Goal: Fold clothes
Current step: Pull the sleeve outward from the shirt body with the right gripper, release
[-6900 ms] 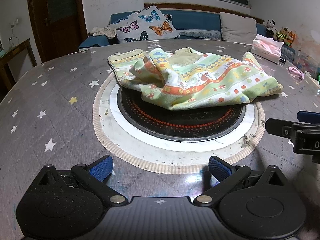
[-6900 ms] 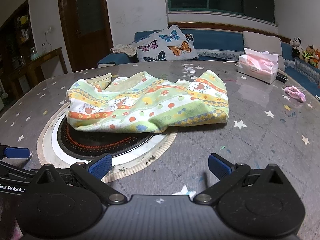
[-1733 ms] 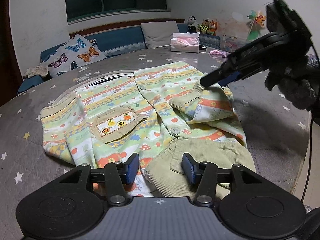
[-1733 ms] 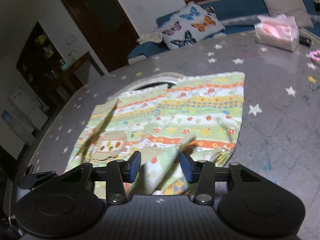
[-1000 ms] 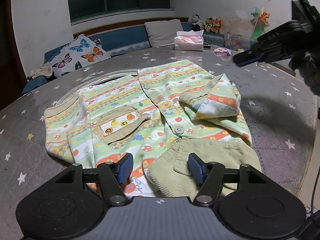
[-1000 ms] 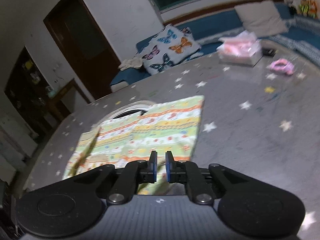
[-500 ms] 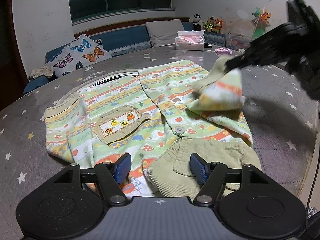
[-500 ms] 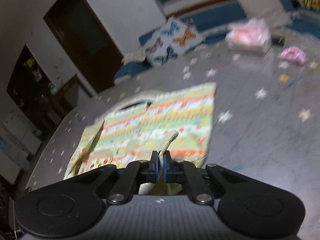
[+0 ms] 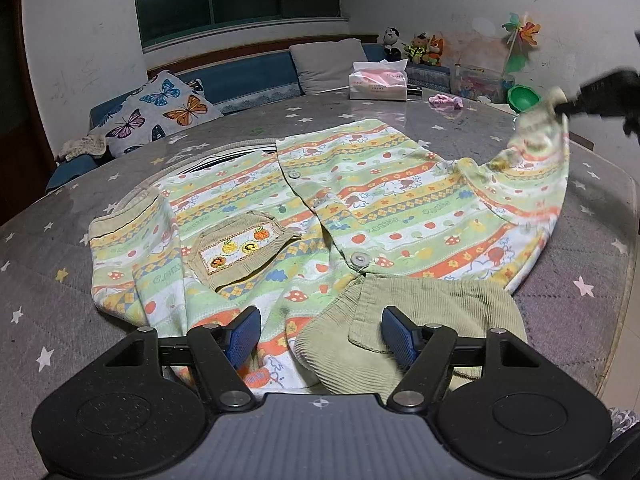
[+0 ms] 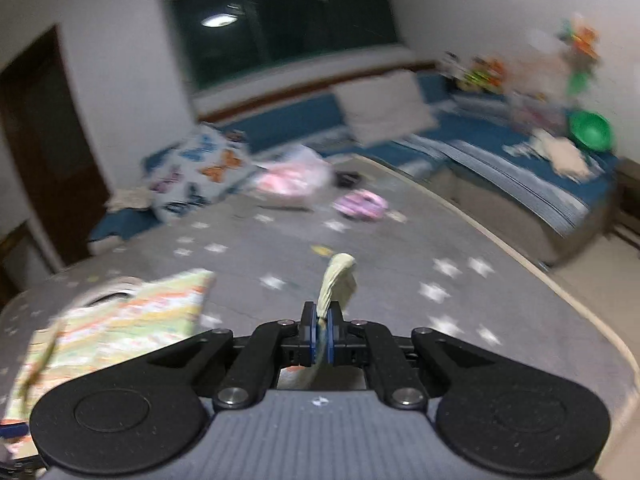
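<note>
A child's striped green-and-orange jacket (image 9: 360, 208) lies front-up on the starred table (image 9: 48, 248), corduroy collar (image 9: 420, 308) nearest me. My left gripper (image 9: 320, 332) hovers over the collar with its blue pads apart and cloth lying under the gap, not pinched. My right gripper (image 9: 564, 106) is at the upper right, blurred, shut on the cuff of the right sleeve (image 9: 532, 172), which is lifted and stretched outward. In the right wrist view the pale cuff (image 10: 338, 276) sticks up from between the closed pads of that gripper (image 10: 319, 332); the jacket's body (image 10: 132, 320) lies at lower left.
A tissue box (image 9: 378, 80) and a small pink cloth (image 9: 445, 101) sit at the table's far side. The table's curved edge (image 10: 520, 256) runs close on the right. Beyond are a blue sofa with a butterfly pillow (image 9: 164, 110) and a green bowl (image 9: 524, 98).
My right gripper closed on the folded-in sleeve's cuff and swept out to the right, unfolding the sleeve off the jacket front. The left gripper stayed put, its pads a little wider.
</note>
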A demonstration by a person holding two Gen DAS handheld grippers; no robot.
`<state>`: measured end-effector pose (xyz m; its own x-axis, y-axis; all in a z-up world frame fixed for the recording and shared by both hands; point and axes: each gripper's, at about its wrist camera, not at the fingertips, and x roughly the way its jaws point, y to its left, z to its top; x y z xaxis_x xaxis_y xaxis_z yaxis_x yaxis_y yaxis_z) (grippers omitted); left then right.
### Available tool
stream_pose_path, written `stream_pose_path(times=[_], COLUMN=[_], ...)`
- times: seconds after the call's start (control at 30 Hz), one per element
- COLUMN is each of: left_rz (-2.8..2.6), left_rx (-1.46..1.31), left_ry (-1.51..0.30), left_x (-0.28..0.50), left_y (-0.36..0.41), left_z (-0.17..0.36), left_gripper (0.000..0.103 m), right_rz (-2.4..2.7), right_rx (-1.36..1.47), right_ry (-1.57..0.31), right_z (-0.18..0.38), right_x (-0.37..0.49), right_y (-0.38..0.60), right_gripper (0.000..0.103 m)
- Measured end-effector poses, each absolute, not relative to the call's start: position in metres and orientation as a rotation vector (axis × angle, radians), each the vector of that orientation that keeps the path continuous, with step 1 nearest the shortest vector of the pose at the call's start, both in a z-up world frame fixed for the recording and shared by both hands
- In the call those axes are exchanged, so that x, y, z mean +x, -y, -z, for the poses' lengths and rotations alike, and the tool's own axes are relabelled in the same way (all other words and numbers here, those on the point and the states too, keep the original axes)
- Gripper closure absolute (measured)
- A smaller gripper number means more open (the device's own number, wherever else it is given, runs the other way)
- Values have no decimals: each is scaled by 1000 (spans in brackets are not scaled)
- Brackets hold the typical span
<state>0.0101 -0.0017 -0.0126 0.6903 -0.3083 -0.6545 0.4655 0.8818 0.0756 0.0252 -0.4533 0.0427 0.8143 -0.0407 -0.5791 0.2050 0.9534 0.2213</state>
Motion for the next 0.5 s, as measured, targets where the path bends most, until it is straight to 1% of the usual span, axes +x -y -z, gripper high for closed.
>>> stream_pose_path(times=[0.1,0.17,0.27,0.33,0.4,0.43,0.5], left_rz=[435,434,432,432,434,438,446], left_rx=[252,256,262,264,260,254,237], left_ry=[-684,-685,-686,-688,-689,-689,-682], left_x=[10,10,11,11,11,11,12], left_y=[3,3,4,5,5,5,4], left_z=[12,12,11,11,9,7,1], left_gripper=[32,31,31,31,31,31,31], right_rz=[213,264,310,276,229,203,146], right_rx=[245,205,114,112,114,116,133], right_ry=[-664,-664,-640,-628,-635,-645,-680], right_z=[-24,-21,-23,-25,-22,-20,-10], right_x=[22,21,21,23,27,29,35], right_y=[459,456,448,442,435,430,424], right_gripper=[96,83,72,65,62,58,57])
